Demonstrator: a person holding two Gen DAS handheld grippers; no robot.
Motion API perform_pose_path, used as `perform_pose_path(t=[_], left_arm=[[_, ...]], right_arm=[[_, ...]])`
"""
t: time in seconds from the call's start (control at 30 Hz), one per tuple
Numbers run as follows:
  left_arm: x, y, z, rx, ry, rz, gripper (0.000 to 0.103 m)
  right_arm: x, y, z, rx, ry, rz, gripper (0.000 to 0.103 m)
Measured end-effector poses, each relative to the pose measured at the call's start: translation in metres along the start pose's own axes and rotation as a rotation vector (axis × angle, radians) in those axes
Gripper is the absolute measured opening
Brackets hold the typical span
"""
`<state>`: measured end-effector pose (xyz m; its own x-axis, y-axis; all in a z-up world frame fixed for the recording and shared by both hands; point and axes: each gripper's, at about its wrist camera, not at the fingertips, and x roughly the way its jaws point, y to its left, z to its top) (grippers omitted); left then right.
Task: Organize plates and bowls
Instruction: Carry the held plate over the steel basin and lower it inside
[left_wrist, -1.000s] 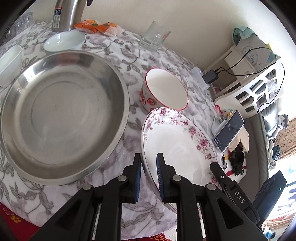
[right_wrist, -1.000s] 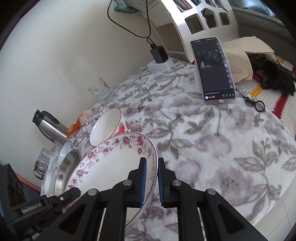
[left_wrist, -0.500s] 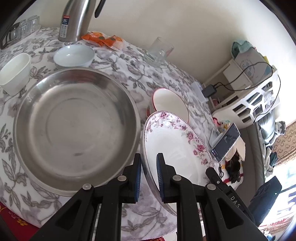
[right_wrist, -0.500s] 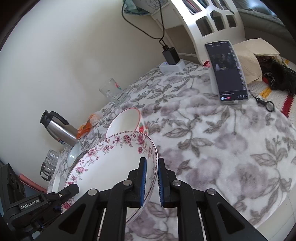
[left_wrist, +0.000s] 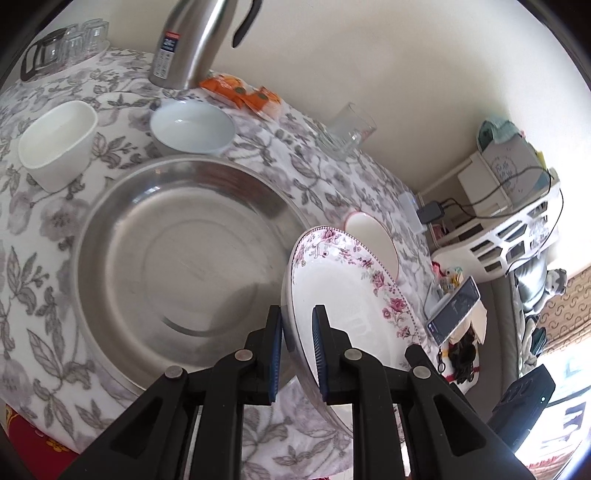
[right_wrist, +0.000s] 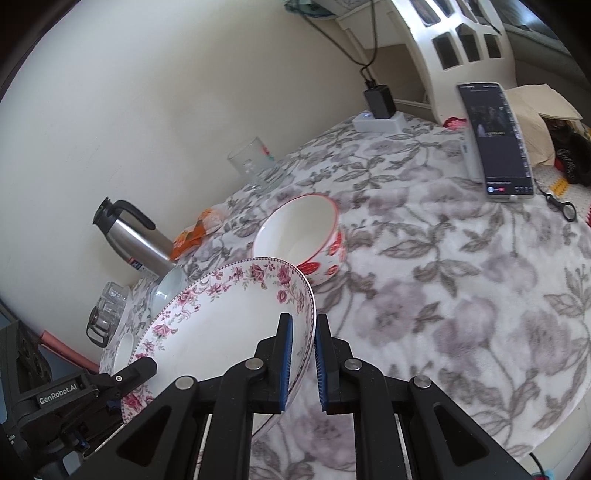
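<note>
**Operator:** Report the state of both claws and the location of the plate.

**Technician:** Your left gripper is pinching the near left rim of the floral plate, one pad on each face of the rim. Your right gripper is pinching the opposite rim of the same plate. The plate is held clear of the floral tablecloth, tilted, between the two tools.

**Operator:** What lies around it?

**Technician:** In your left wrist view, the large steel basin sits on the table to the left of the plate, and the plate's left edge overlaps the basin's right rim in the picture; whether they touch cannot be told. Just beyond the plate's far edge stands the red-rimmed bowl, upright on the cloth. Farther left, past the basin, you have a pale round bowl and a white squarish bowl, well apart from the plate. A steel flask and an empty glass mug stand along the far edge, near the wall. A phone stands propped at the far right of the table.
</note>
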<state>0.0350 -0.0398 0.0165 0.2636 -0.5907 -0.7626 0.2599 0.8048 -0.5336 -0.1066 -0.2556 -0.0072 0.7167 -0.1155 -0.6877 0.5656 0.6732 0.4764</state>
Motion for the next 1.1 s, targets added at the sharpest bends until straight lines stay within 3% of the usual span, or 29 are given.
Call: perform_pose_path(t=[0.6,1.1], left_arm=[[-0.022,0.086,0.034,-0.189,-0.028,0.000,0.016],[-0.015,0.120,0.042,-0.290,0.008,-0.006,0.016]], right_arm=[[0.045,0.076,-0.028,-0.126,0.091,0.010,0.013],[0.070,0.091,-0.033,-0.154,0.120,-0.026,0.013]])
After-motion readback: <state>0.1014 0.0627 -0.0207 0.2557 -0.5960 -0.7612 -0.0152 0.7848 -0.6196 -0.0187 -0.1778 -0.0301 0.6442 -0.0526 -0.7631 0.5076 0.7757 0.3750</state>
